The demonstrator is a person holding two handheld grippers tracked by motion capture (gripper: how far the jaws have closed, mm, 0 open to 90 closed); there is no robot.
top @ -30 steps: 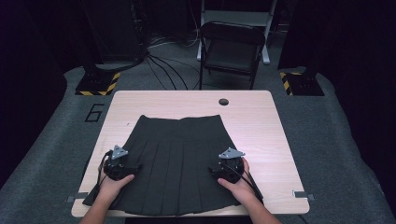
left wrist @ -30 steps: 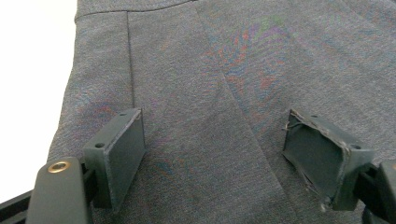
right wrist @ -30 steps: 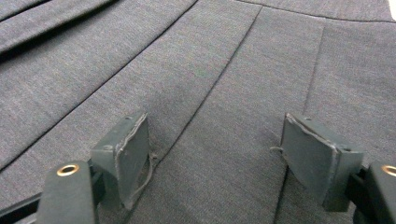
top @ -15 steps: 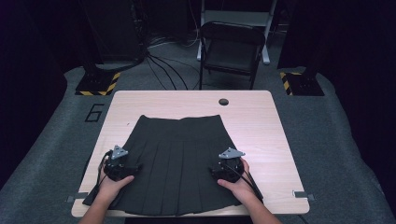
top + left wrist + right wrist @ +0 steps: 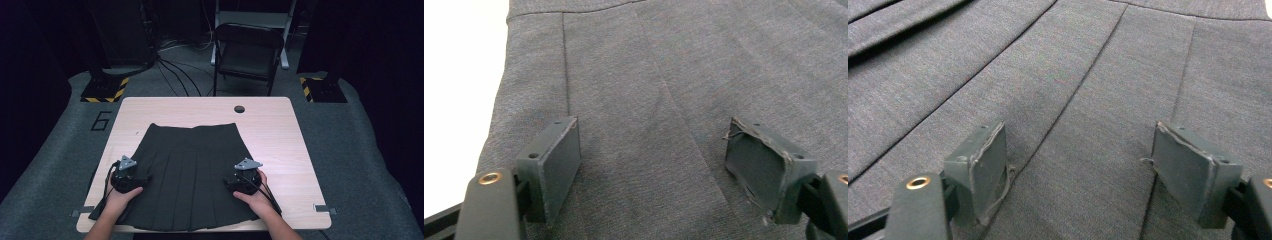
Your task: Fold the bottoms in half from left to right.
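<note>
Skirt lies flat on the desk, directly under my left gripper and right gripper — jaws spread wide, holding nothing. Soft, limp cloth — I'd pinch the hem edges nearest me.

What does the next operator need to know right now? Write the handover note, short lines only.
Left tool: open, jaws spread wide over the left side of the skirt, gripping nothing.
Right tool: open, jaws spread over the pleats on the skirt's right side, gripping nothing.
Skirt: dark, pleated, lying flat on the table, waistband toward the far edge, hem at the near edge and slightly over it.
Done: skirt looks spread out and smooth; no fold made.
Left: probably pinch the fabric with both tools and start folding; nothing is grasped yet.
</note>
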